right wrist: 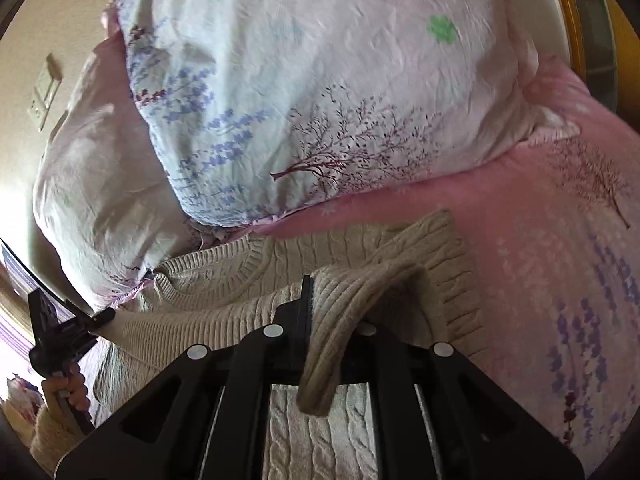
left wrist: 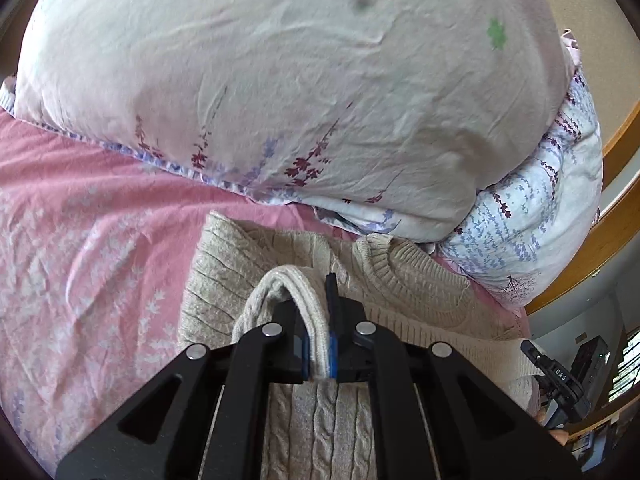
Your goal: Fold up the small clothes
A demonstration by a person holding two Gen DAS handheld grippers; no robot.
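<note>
Left wrist view: left gripper [left wrist: 320,332] clamped on a ribbed hem fold of the beige cable-knit sweater [left wrist: 420,292], knit pinched between the blue pads, a loop of hem bulging toward 11 o'clock. Only this view shows the wooden bed frame [left wrist: 624,184] curving at 3 o'clock and the right gripper [left wrist: 560,384] from outside at 4 o'clock, at the sweater's edge.

Right wrist view: right gripper [right wrist: 320,320] closed on another ribbed hem section, knit draped over its right finger and hanging toward 6 o'clock. Only here: a wall switch plate [right wrist: 44,92] at 9 o'clock, plus the left gripper [right wrist: 64,336] seen from outside at 8 o'clock, tip on the sweater's edge, held by a hand [right wrist: 68,392] in a fuzzy cream sleeve [right wrist: 44,436].

Sweater lies on the pink floral bedsheet [left wrist: 80,240], neckline toward 12–1 o'clock, lower part lifted by both grippers. A bulky white floral duvet [left wrist: 280,80] fills the top half in both views, butting right against the sweater's collar end. Both grippers point downward across the sweater toward the duvet.
</note>
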